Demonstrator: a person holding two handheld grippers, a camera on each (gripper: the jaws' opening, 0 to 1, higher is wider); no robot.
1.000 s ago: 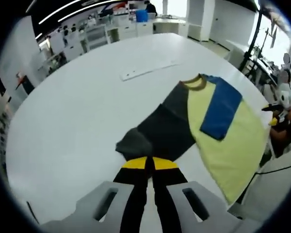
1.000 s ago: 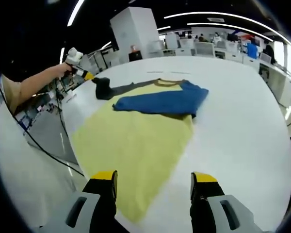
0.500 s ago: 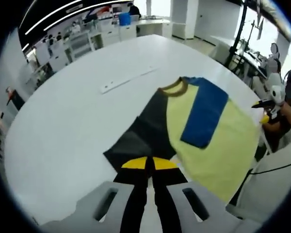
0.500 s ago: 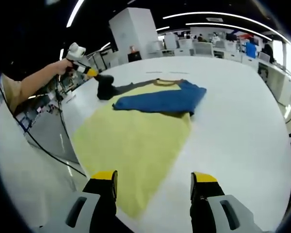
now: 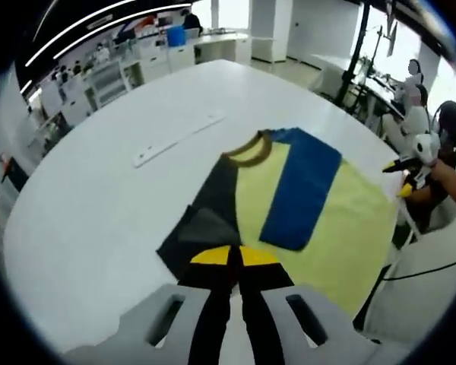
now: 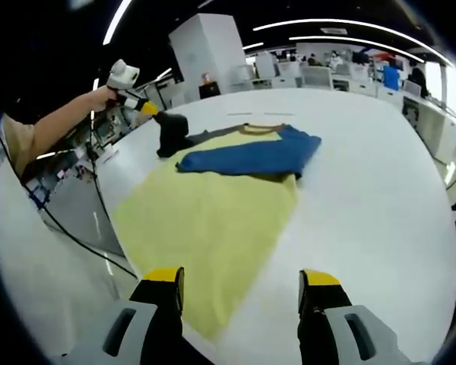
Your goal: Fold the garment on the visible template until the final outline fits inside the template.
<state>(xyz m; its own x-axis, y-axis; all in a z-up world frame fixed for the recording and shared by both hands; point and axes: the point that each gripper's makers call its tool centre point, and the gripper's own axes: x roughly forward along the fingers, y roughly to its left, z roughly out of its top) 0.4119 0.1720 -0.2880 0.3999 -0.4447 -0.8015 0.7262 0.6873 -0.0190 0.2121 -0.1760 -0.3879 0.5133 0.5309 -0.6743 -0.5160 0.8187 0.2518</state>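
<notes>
A yellow T-shirt with a brown collar lies flat on the white table. Its blue sleeve is folded across the chest. My left gripper is shut on the dark grey sleeve, holding it lifted off the table at the shirt's side. In the right gripper view that same sleeve hangs from the left gripper, held by a person's hand. My right gripper stands open just above the shirt's yellow hem, with nothing between its fingers. It also appears past the shirt's far side as the right gripper.
A long white strip lies on the table beyond the collar. The table edge runs close to the shirt's side, with cables hanging below. Desks, shelves and stands ring the room.
My left gripper has lifted the dark grey sleeve and carried it inward towards the shirt's body, so the sleeve now bunches up. The right gripper stays open in the same place.
</notes>
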